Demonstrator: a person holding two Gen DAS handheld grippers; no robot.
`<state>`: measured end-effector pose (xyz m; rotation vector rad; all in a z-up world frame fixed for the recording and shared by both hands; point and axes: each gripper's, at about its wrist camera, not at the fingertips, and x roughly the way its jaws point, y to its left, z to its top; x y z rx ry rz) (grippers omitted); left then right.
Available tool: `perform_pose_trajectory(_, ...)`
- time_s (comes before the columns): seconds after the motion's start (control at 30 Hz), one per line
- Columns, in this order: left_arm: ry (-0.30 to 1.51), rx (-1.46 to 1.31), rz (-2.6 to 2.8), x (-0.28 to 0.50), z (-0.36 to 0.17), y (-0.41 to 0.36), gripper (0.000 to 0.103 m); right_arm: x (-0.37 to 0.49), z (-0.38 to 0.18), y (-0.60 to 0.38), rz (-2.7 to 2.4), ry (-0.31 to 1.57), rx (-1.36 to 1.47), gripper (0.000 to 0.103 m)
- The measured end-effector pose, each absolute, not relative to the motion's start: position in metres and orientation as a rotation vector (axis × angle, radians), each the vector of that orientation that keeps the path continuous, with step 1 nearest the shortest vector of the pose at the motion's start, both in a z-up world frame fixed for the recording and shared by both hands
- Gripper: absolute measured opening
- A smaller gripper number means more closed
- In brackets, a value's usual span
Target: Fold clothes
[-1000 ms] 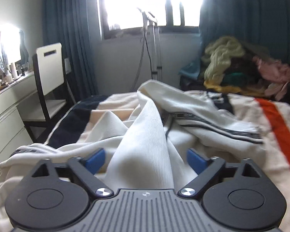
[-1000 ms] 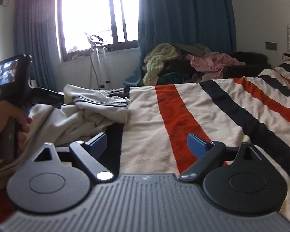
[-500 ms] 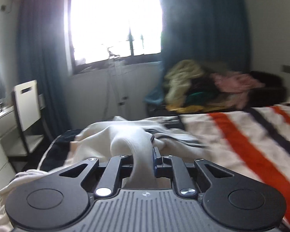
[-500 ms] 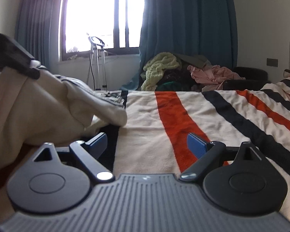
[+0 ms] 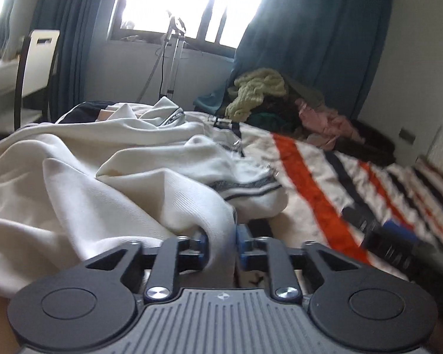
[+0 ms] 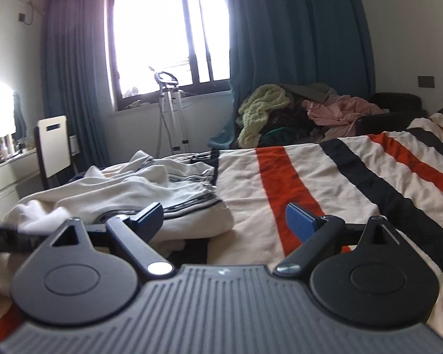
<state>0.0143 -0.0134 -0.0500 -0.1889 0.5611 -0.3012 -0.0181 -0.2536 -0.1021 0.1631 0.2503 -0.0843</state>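
Note:
A cream white garment [image 5: 109, 177] with dark striped trim lies crumpled on the striped bed. My left gripper [image 5: 221, 246] is shut on a fold of this garment, the cloth pinched between its blue pads. In the right wrist view the same garment [image 6: 127, 188] lies to the left of my right gripper [image 6: 226, 221], which is open and empty, low over the bedspread, its left finger next to the garment's striped hem. The right gripper also shows blurred at the right in the left wrist view [image 5: 398, 236].
The bed carries a cream blanket [image 6: 325, 183] with orange and black stripes. A pile of clothes [image 6: 295, 115] lies beyond the bed under the blue curtain. A tripod stand [image 6: 171, 112] is at the window. A white chair [image 6: 54, 144] and a dresser stand at the left.
My left gripper closed on the garment fold and has pulled it rightwards and down towards the bed. The garment, lifted half a second ago, now lies lower. My right gripper stayed open.

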Motion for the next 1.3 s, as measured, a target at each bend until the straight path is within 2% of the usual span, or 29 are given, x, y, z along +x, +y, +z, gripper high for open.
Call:
perform_pose_trajectory(0.03,0.553,-0.206,-0.304,0.012,-0.047,-0.009,0.052,-0.018,-0.103,-0.253,-0.081,0.259,0.160,0.091)
perform_pose_trajectory(0.07,0.546,-0.211,-0.295,0.008,-0.044,-0.007,0.064,-0.017,-0.104,-0.253,-0.077,0.273,0.163,0.091)
perform_pose_trajectory(0.1,0.538,-0.210,-0.280,0.003,-0.042,-0.005,0.071,-0.017,-0.105,-0.253,-0.073,0.285,0.169,0.091)
perform_pose_trajectory(0.17,0.524,-0.196,-0.249,-0.005,-0.038,-0.001,0.073,-0.016,-0.106,-0.255,-0.057,0.304,0.205,0.091)
perform_pose_trajectory(0.27,0.507,-0.208,-0.190,-0.017,-0.031,0.011,0.085,-0.005,-0.105,-0.257,-0.026,0.341,0.246,0.091)
perform_pose_trajectory(0.43,0.493,-0.180,-0.089,-0.014,-0.022,0.027,0.085,0.035,-0.101,-0.257,0.027,0.416,0.299,0.091)
perform_pose_trajectory(0.63,0.458,-0.116,-0.071,-0.012,-0.023,0.034,0.090,0.121,-0.073,-0.239,0.059,0.409,0.338,0.091)
perform_pose_trajectory(0.77,0.491,-0.204,-0.062,0.010,-0.042,0.048,0.090,0.207,-0.083,-0.231,0.003,0.586,0.465,0.091)
perform_pose_trajectory(0.97,0.529,-0.344,-0.019,0.042,-0.067,0.080,0.090,0.291,-0.124,-0.223,-0.239,0.788,0.373,0.091)
perform_pose_trajectory(1.07,0.549,-0.364,0.004,0.052,-0.078,0.089,0.090,0.304,-0.150,-0.225,-0.258,0.912,0.347,0.090)
perform_pose_trajectory(1.1,0.550,-0.369,0.004,0.054,-0.080,0.091,0.090,0.303,-0.154,-0.227,-0.252,0.918,0.362,0.086)
perform_pose_trajectory(1.13,0.549,-0.374,0.004,0.055,-0.082,0.093,0.090,0.301,-0.153,-0.228,-0.246,0.912,0.359,0.072)
perform_pose_trajectory(1.17,0.546,-0.380,0.003,0.056,-0.082,0.094,0.090,0.299,-0.152,-0.228,-0.236,0.904,0.359,0.066)
perform_pose_trajectory(1.2,0.543,-0.384,0.003,0.055,-0.082,0.094,0.090,0.296,-0.148,-0.229,-0.215,0.887,0.368,0.046)
perform_pose_trajectory(1.23,0.541,-0.387,0.004,0.055,-0.082,0.094,0.090,0.292,-0.142,-0.230,-0.213,0.869,0.374,0.034)
perform_pose_trajectory(1.27,0.538,-0.391,0.004,0.054,-0.082,0.094,0.090,0.288,-0.133,-0.232,-0.211,0.843,0.376,0.033)
perform_pose_trajectory(1.3,0.535,-0.394,0.004,0.053,-0.082,0.094,0.090,0.283,-0.121,-0.234,-0.205,0.806,0.369,0.024)
